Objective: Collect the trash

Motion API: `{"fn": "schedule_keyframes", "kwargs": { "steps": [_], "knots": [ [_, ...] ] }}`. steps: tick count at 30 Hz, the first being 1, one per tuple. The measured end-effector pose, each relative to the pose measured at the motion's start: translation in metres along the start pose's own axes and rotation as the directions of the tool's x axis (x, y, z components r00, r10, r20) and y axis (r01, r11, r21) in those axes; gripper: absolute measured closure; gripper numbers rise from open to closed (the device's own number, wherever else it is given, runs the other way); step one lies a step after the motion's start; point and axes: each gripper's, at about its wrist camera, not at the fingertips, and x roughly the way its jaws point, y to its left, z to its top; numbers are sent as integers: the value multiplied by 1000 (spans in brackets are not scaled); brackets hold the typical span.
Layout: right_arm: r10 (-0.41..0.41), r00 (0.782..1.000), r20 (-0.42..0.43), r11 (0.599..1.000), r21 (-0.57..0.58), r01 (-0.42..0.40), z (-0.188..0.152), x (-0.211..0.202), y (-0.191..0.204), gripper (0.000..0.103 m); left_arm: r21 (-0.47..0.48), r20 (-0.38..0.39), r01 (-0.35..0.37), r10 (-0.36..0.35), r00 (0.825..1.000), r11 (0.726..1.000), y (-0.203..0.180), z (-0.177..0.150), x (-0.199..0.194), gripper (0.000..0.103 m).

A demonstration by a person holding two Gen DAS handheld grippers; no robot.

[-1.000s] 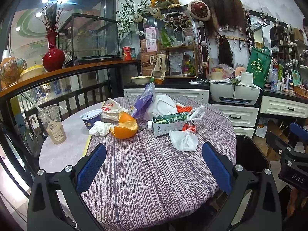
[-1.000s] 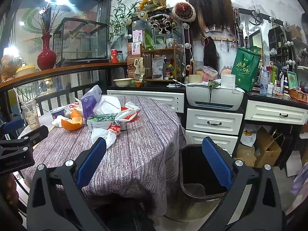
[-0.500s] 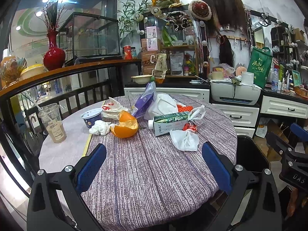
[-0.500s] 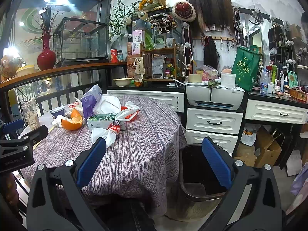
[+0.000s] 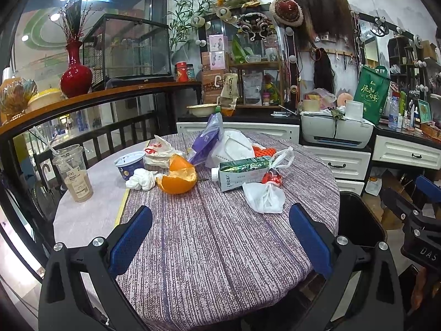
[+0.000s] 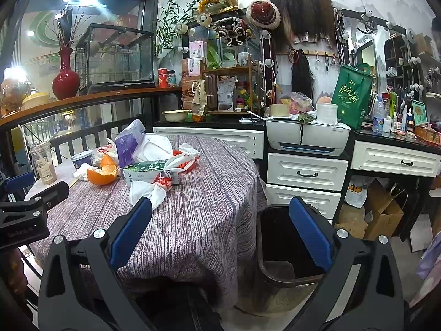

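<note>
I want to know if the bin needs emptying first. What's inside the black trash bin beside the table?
The black trash bin looks empty: bare dark walls and a brownish floor show. The right gripper finger and the near rim cover part of the bottom.

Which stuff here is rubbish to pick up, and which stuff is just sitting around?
For the job:
orange peel
crumpled tissue
milk carton
white plastic bag
face mask
yogurt cup
drink cup
black bin
left gripper and right gripper, both open

Just sitting around:
red vase
printer
green bag
glass cage
</note>
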Motion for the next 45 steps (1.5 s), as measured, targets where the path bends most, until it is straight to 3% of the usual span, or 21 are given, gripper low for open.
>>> {"fn": "schedule_keyframes", "kwargs": {
  "steps": [15,18,20,23,28,33,38,41,45],
  "knots": [
    [3,1000,0,1000,0,-3,0,1,-1,5,-1,-16,1,-1,1000,1000,2,-7,6,5],
    [18,1000,-22,1000,-16,-18,-1,8,1,5,-13,-34,20,-20,999,1000,7,-10,11,5],
    [47,995,-90,998,-37,-51,-4,21,6,5,-12,-62,35,-35,997,999,10,-11,17,5],
    [97,971,-219,992,-52,-111,-7,44,14,5,-33,-135,68,-72,988,997,21,-12,34,5],
    [166,945,-282,977,-83,-196,-7,69,29,5,-43,-231,36,-45,972,998,44,-11,59,5],
    [278,881,-382,957,34,-287,0,102,32,5,-70,-301,14,-35,953,997,66,-8,68,5],
    [309,851,-425,950,96,-297,13,139,34,8,65,-295,6,14,955,998,62,2,81,5],
    [343,829,-443,938,107,-331,22,158,44,13,76,-311,55,-29,950,996,65,10,98,5],
    [352,818,-455,932,93,-349,31,179,60,19,84,-292,43,-17,956,996,74,23,120,8]
  ]
}}
